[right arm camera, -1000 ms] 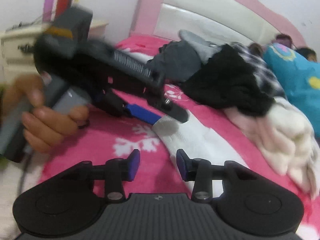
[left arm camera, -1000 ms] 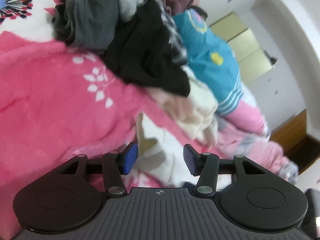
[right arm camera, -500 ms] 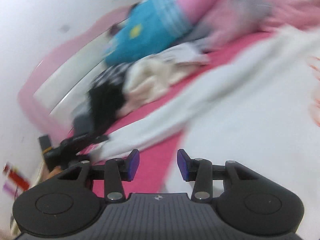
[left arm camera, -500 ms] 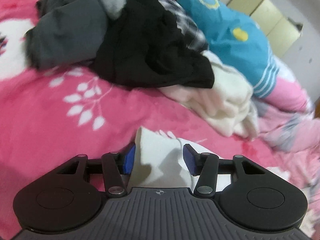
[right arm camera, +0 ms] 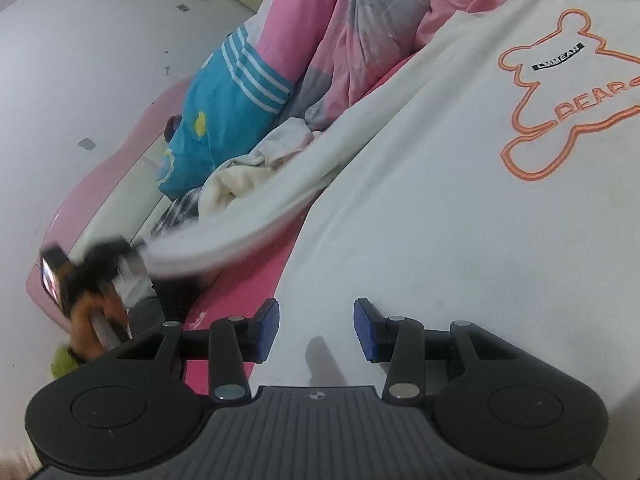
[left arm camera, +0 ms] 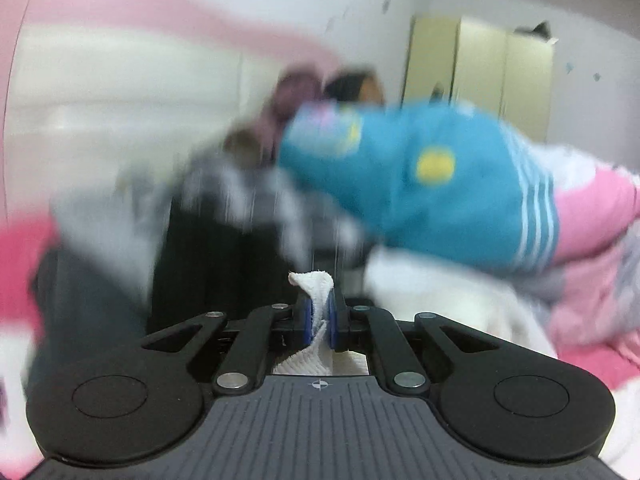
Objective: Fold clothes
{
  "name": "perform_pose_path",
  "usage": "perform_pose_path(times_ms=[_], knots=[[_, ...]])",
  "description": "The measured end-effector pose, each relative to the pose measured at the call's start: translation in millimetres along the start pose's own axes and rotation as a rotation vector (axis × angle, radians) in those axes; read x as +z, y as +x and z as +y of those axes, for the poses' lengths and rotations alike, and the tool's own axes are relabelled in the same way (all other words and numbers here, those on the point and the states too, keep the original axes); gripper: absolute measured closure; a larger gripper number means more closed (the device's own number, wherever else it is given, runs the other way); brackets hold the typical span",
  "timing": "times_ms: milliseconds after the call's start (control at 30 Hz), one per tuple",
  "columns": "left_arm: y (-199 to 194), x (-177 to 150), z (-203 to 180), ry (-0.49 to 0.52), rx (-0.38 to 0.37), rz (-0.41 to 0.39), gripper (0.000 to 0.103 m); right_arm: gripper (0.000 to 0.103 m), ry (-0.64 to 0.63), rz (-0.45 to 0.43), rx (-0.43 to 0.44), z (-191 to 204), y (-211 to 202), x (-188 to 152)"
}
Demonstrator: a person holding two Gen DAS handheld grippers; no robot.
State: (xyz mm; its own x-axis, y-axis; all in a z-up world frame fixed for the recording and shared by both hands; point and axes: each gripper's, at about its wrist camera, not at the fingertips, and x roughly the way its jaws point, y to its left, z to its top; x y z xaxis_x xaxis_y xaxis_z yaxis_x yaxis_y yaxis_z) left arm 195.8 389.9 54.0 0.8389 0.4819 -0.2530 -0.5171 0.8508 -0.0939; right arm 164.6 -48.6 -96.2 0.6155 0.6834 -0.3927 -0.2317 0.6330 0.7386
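Note:
A white sweatshirt (right arm camera: 440, 220) with an orange bear outline lies spread on the pink bed. Its long sleeve (right arm camera: 248, 224) stretches away to the left. My left gripper (left arm camera: 319, 316) is shut on the end of that sleeve, and a tuft of the white cuff (left arm camera: 314, 282) pokes out past the blue pads. In the right wrist view the left gripper (right arm camera: 100, 268) is a blurred shape held in a hand at the sleeve's far end. My right gripper (right arm camera: 316, 330) is open and hovers low over the sweatshirt's body near its side edge, with nothing between its fingers.
A heap of clothes lies toward the headboard: a black garment (left arm camera: 224, 264), a teal top with white stripes (left arm camera: 420, 184), cream fleece (right arm camera: 236, 184) and pink and grey fabric (right arm camera: 360, 40). Pink bedding (right arm camera: 256, 288) shows beside the sweatshirt. A cream wardrobe (left arm camera: 480, 72) stands behind.
The left gripper closed on the white sleeve end and rose, its view swinging up toward the headboard. The right gripper rolled and swept over to the sweatshirt's body, still open.

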Motion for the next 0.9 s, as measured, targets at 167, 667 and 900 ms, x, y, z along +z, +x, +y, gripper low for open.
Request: perform_pose_path(times_ms=[167, 667, 900], knots=[[30, 20, -25, 0.140, 0.054, -0.124, 0.097, 0.060, -0.002, -0.005, 0.006, -1, 3, -1], [111, -28, -13, 0.233, 0.184, 0.107, 0.067, 0.060, -0.006, -0.006, 0.020, -5, 3, -1], [58, 4, 2, 0.099, 0.203, 0.045, 0.049, 0.059, -0.005, -0.012, 0.025, -4, 3, -2]])
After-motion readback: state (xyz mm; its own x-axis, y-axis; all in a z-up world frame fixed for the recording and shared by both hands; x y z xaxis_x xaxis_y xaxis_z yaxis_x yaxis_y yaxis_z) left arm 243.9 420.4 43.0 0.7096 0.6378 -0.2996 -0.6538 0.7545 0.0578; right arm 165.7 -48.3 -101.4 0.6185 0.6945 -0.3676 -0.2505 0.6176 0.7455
